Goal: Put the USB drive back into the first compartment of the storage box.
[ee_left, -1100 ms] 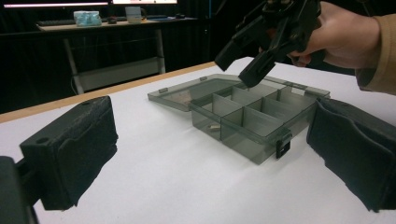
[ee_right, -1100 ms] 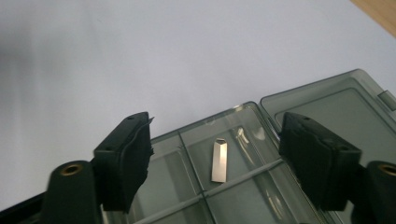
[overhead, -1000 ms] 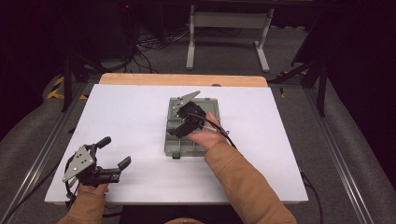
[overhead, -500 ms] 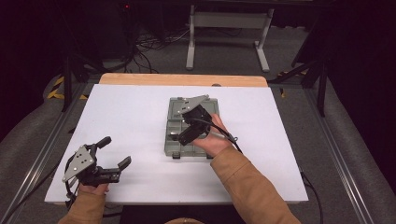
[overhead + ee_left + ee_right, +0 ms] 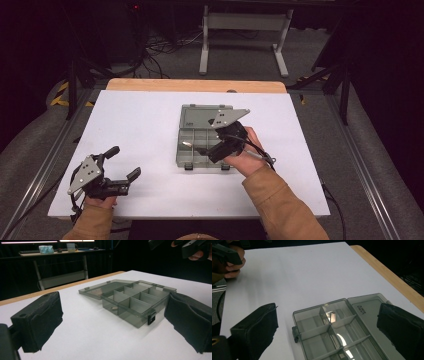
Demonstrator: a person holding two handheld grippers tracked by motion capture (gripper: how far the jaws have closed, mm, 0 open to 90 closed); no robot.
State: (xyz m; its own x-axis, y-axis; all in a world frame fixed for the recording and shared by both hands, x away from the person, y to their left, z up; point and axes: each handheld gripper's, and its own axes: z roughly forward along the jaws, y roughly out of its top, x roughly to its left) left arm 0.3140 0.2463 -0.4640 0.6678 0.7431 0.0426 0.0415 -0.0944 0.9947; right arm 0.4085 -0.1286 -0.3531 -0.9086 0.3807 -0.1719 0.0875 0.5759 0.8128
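Right claw: jaws wide apart, nothing between them; held above the near right part of the box, angled toward its left side. Grey plate on top, cable trailing to the right. Right hand gripping from behind, tan sleeve below.

Left claw: jaws wide apart, holding nothing; low over the near left corner of the surface, well apart from the box, pointing toward it. Left hand at the near edge.

Box: grey translucent, several compartments, lid open and lying flat on the far side; set near the middle of the surface. Two dark latches on the near wall. Small metal piece upright in one left-hand compartment; kind cannot be told.

Surface: white, wooden strip along the far edge.

Beyond: grey floor with cables, white frame legs.
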